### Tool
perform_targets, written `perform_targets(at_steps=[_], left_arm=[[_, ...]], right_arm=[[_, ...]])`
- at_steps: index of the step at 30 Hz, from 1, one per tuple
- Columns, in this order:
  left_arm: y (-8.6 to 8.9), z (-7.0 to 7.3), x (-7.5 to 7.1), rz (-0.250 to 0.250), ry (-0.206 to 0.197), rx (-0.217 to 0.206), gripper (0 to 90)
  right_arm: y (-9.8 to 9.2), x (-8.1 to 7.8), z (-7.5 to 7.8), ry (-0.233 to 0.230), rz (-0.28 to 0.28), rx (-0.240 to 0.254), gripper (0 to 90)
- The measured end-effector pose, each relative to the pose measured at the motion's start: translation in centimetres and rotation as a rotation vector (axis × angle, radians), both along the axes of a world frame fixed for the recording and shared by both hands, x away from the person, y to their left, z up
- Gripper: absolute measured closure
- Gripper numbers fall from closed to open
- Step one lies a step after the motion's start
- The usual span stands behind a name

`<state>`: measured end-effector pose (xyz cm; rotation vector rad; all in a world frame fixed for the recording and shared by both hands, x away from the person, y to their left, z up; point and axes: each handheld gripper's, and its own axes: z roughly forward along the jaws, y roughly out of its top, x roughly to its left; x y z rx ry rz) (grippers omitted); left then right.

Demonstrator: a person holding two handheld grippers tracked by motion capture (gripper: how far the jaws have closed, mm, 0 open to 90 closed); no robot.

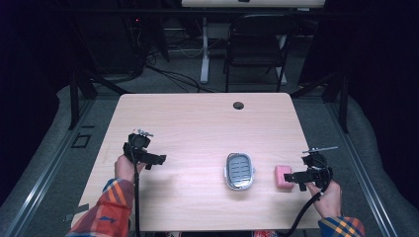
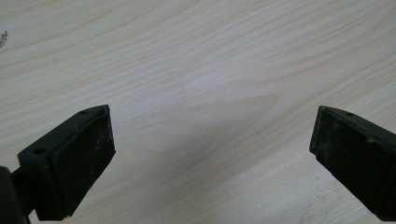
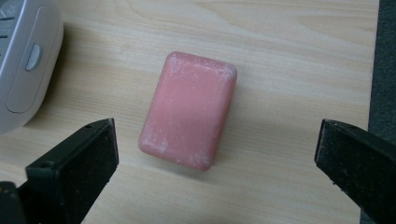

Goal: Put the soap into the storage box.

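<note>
Pink soap [image 3: 187, 110] lies flat on the table [image 1: 197, 123], just right of the grey soap dish [image 1: 239, 171]. Right gripper [image 3: 215, 154] hangs over it, jaws wide and empty; left gripper [image 2: 212, 154] waits open. Looks like the approach: next, lower and close across the bar's sides.

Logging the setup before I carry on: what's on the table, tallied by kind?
Pink soap bar: 1
Grey soap dish: 1
Total: 2, both on the wooden table
</note>
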<state>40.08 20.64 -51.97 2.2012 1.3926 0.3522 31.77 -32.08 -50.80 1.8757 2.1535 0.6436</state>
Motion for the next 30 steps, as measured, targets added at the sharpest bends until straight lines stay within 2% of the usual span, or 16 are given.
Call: perform_targets(at_steps=[7,15,19,30], left_arm=[[-0.2,0.0,0.0,0.008,0.016,-0.010,0.0],[-0.5,0.1,0.1,-0.003,0.013,0.002,0.0],[-0.5,0.0,0.1,0.002,0.014,0.006,0.0],[-0.5,0.0,0.2,-0.008,0.018,0.008,0.0]], right_arm=[[-0.3,0.0,-0.2,0.011,-0.017,0.031,0.0],[0.3,0.0,0.1,0.007,-0.009,0.023,0.0],[0.6,0.2,0.2,0.001,-0.023,0.025,0.0],[1.7,1.9,-0.6,0.065,-0.034,0.018,0.0]])
